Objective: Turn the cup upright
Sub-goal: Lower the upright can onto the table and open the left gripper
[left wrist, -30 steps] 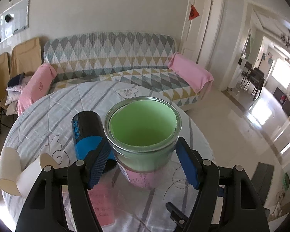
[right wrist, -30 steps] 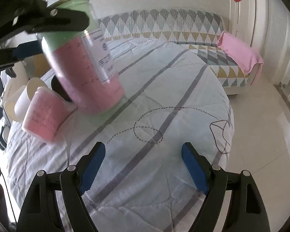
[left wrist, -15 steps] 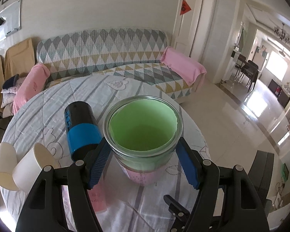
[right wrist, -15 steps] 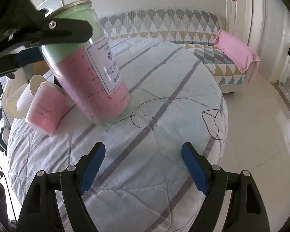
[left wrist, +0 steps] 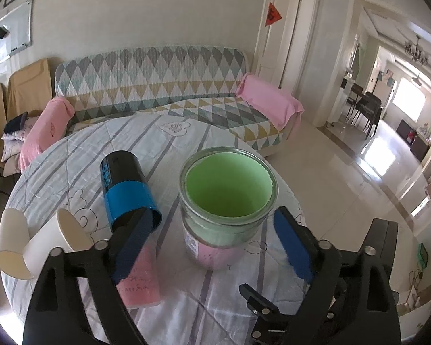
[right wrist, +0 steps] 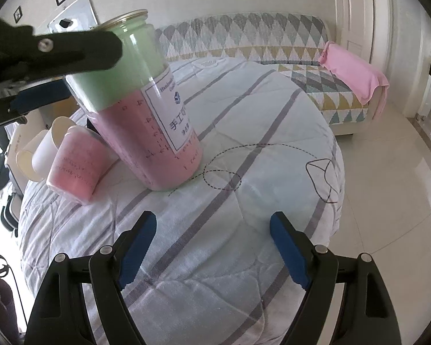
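The cup is a clear jar, green inside at the top and pink at the bottom (left wrist: 227, 210). It stands upright on the round table's striped cloth (left wrist: 186, 287), mouth up. My left gripper (left wrist: 212, 247) is open, its blue pads apart from the jar's sides, a little behind it. In the right wrist view the jar (right wrist: 146, 115) stands at the upper left with the left gripper's black finger across its top. My right gripper (right wrist: 212, 250) is open and empty, low over the cloth (right wrist: 244, 149) in front of the jar.
A black and blue cup (left wrist: 126, 189) lies on its side left of the jar. A pink cup (left wrist: 140, 281) and two white cups (left wrist: 43, 244) lie at the table's left. A patterned sofa (left wrist: 158, 86) stands behind; tiled floor lies right.
The left gripper has set the jar down on the cloth, opened and drawn back a little. The right gripper has stayed open and shifted slightly.
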`<state>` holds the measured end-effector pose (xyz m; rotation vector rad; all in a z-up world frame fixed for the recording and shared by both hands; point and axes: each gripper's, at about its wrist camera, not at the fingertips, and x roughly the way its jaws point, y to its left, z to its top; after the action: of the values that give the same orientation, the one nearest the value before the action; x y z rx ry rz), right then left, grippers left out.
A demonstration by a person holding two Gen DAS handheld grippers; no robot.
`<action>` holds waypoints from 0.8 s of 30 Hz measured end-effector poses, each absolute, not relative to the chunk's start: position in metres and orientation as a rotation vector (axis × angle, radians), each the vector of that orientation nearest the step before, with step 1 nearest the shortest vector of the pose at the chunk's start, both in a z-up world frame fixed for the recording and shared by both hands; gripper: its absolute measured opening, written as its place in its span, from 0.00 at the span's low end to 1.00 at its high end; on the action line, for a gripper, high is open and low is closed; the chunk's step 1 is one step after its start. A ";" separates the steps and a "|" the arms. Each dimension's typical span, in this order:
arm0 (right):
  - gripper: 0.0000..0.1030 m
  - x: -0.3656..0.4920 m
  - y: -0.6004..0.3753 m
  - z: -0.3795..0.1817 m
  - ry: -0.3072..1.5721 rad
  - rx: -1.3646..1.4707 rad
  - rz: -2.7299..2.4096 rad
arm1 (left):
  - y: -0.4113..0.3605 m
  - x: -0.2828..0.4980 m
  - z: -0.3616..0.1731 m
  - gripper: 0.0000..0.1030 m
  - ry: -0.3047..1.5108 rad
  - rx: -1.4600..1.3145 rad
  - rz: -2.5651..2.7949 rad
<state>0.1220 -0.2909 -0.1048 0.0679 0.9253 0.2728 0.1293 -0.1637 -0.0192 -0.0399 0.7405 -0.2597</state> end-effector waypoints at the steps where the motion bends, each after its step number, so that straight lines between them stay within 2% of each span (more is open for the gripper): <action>1: 0.80 0.122 -0.291 -0.105 0.925 0.068 0.273 | -0.163 0.128 -0.017 0.87 0.737 -0.039 -0.261; 12: 0.80 0.115 -0.287 -0.097 0.912 0.054 0.260 | -0.136 0.107 -0.004 0.90 0.713 -0.041 -0.259; 14: 0.80 0.111 -0.285 -0.093 0.901 0.052 0.257 | -0.129 0.100 -0.003 0.94 0.706 -0.031 -0.258; 24: 0.80 0.097 -0.272 -0.080 0.855 0.067 0.243 | -0.091 0.063 -0.002 0.98 0.657 0.049 -0.179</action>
<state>0.0974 -0.2722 -0.0797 0.0666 0.8552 0.2430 0.0626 -0.0911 -0.0023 0.0486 0.6566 -0.1786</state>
